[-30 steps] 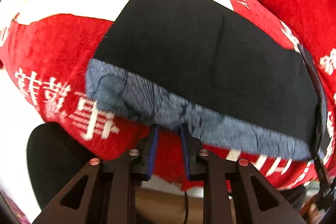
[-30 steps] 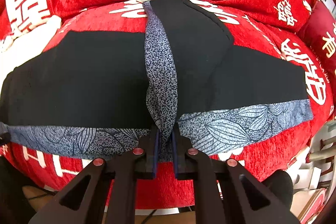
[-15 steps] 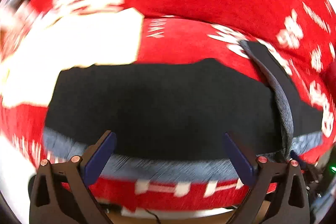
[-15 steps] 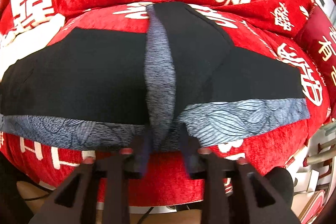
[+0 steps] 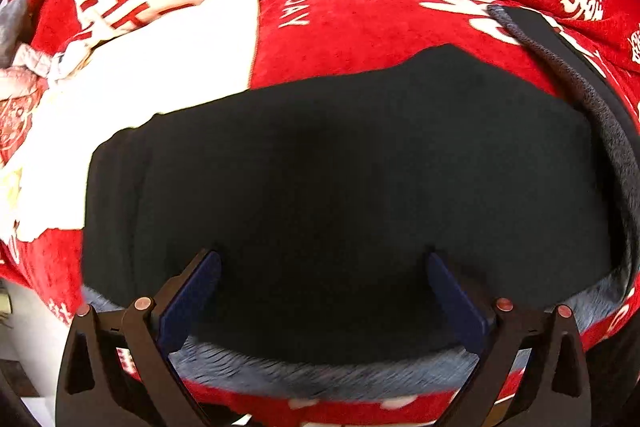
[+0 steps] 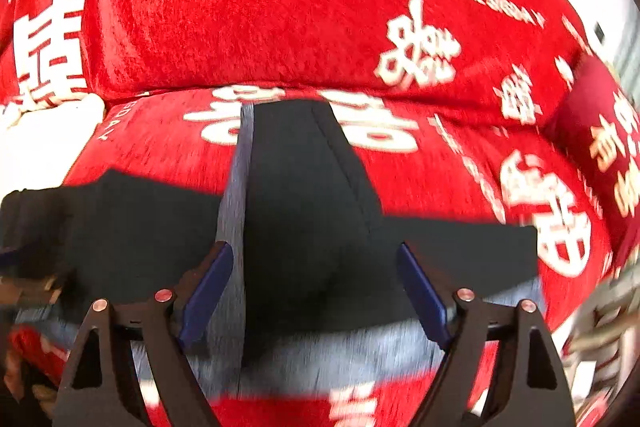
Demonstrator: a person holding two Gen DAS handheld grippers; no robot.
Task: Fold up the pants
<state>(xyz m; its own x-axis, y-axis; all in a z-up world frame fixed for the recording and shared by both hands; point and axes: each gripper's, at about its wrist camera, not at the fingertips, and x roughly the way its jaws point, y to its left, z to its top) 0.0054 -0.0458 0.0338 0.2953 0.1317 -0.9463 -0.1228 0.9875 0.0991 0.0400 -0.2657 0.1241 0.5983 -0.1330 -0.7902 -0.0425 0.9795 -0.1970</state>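
From the left wrist: left gripper spread wide over the black pants, pads clear of the cloth, nothing pinched; pants lying flat on the red sofa cover, grey patterned band along the near edge, a white cloth just beside them to the left. From the right wrist: right gripper opening, jaws either side of a raised fold of the pants without pressing it, same red sofa cover beneath.
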